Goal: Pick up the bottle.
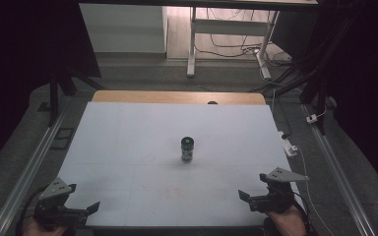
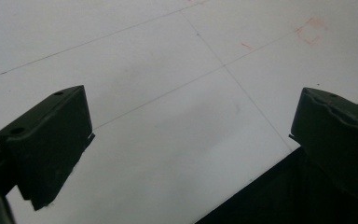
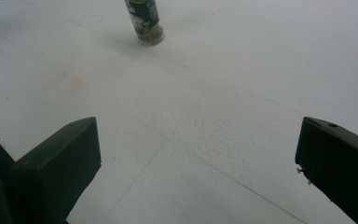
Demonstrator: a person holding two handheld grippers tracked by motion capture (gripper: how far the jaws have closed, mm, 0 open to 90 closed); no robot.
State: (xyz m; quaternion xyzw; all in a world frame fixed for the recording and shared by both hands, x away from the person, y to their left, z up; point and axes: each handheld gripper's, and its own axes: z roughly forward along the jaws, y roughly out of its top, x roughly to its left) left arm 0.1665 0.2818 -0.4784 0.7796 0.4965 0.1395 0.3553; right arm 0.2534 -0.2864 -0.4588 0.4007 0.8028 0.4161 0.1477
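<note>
Jar: a small bottle-shaped jar (image 1: 187,149) stands upright near the middle of the white table top (image 1: 128,147), well apart from both grippers and a little closer to the right one.
Jar cap: dark, seen from above in the high view, with a small pale mark at its centre.
Jar label: dark green with pale print, too small to read.
Jar contents: through the clear band at the base in the right gripper view (image 3: 145,21), something tan or yellowish shows, possibly a dry powder or grains; the fill level is hidden by the label.
Right gripper: (image 1: 256,192) held over the near right corner of the table top, its jaws spread wide with nothing between them; in its own view (image 3: 198,161) the jar stands far ahead, towards the upper left.
Left gripper: (image 1: 81,209) held at the near left corner, its jaws likewise wide apart and empty; its own view (image 2: 191,140) looks down on bare white surface and the dark near edge.
Hands: a hand (image 1: 288,223) grips the right tool at the bottom edge; the other hand (image 1: 39,227) is only partly seen in shadow.
Table top markings: thin ruled lines cross the surface, and faint reddish marks (image 1: 172,191) lie near the front, between the grippers.
Wooden strip: a bare wooden edge (image 1: 177,97) runs along the far side of the white surface.
Beyond: a white desk frame (image 1: 193,44) with loose cables (image 1: 236,49) stands on the floor at the far end.
</note>
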